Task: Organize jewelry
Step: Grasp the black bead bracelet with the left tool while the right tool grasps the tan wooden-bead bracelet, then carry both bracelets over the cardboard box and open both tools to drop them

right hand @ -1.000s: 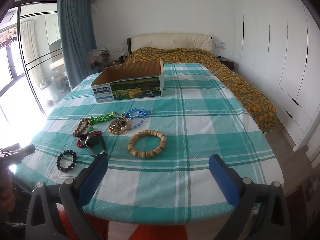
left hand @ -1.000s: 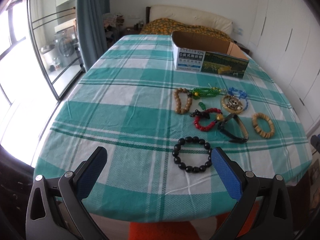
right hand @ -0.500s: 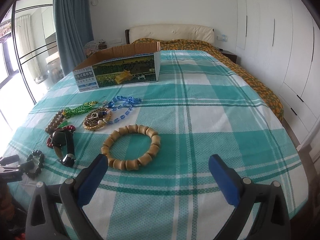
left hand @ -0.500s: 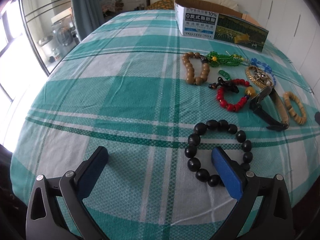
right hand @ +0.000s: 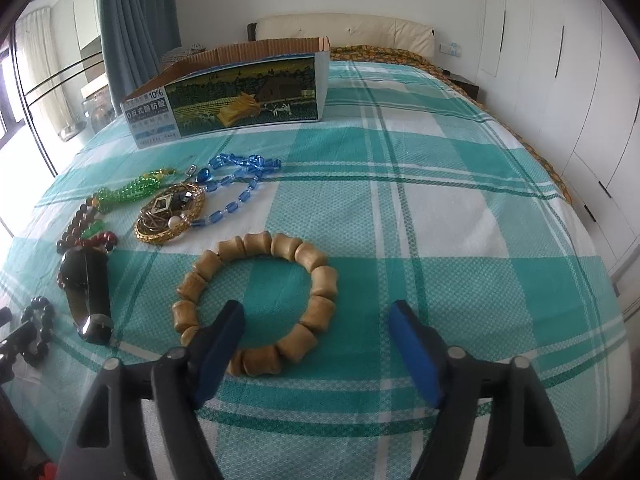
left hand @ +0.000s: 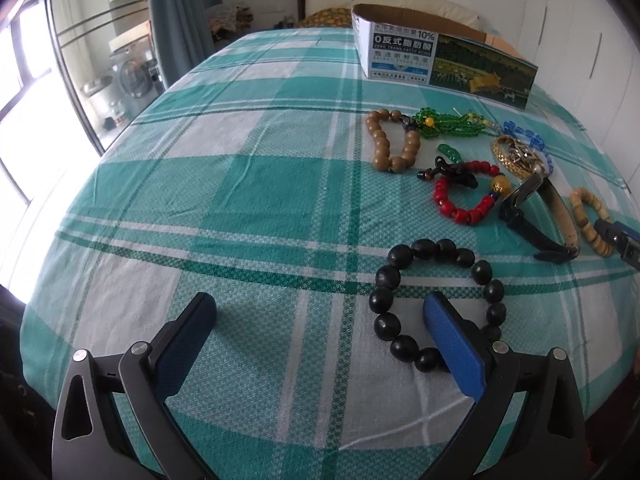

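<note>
Bedroom, checked-cloth worktop [left hand: 248, 184]: all jewelry unsorted near empty-looking cardboard box [right hand: 240, 92]; left gripper [left hand: 320, 316] fingers apart straddling black bead bracelet [left hand: 438, 304], right gripper [right hand: 316, 328] fingers apart straddling wooden bracelet [right hand: 256, 296], neither gripped.

Surface cloth [left hand: 248, 184]: teal and white plaid with dark green lines
Lower bracelet [left hand: 436, 304]: black beads
Centre-right bracelet [left hand: 464, 200]: red beads, one gold
Upper bracelet [left hand: 390, 140]: brown beads
Strand beside it [left hand: 448, 122]: green
Foreground bracelet [right hand: 256, 300]: tan wood
Strand, upper left [right hand: 240, 184]: blue
Round piece [right hand: 170, 214]: gold
Box [right hand: 236, 96]: brown card, printed green-and-yellow field
Gripper pads [left hand: 454, 344]: blue
Curtain [right hand: 132, 20]: grey-blue
</note>
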Demonstrator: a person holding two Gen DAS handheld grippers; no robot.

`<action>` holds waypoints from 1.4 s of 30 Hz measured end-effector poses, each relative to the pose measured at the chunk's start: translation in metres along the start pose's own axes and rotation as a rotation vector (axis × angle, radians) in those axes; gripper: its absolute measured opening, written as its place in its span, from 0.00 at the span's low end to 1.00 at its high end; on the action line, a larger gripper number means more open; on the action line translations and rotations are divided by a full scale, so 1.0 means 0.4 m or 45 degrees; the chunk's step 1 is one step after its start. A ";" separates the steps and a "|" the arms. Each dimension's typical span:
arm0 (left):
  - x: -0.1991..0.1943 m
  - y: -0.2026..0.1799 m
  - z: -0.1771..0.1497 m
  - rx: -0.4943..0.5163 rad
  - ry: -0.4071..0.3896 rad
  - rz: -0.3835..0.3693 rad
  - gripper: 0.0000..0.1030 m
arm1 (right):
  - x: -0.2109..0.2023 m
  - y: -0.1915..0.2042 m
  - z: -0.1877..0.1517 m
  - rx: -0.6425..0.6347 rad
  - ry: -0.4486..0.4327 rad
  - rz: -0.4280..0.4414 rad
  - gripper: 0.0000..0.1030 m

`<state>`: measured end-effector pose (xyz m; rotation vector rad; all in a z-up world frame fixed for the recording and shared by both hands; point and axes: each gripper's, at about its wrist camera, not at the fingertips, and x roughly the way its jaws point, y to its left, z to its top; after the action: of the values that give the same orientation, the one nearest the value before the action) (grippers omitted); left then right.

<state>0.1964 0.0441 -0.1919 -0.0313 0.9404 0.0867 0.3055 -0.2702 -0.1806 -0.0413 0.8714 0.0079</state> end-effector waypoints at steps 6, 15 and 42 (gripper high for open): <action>-0.041 -0.056 -0.018 0.147 -0.058 -0.075 0.09 | -0.026 -0.003 -0.009 0.003 0.013 0.064 0.14; -0.078 0.002 0.074 -0.015 -0.078 -0.322 0.09 | -0.148 0.005 0.061 0.004 -0.132 0.178 0.14; 0.005 -0.158 0.782 0.118 -0.229 -0.465 0.09 | -0.040 0.149 0.715 -0.232 -0.299 0.347 0.14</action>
<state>0.4548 0.0015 -0.0099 -0.1074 0.7459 -0.2880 0.5124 -0.1991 0.0134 -0.0900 0.6338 0.3416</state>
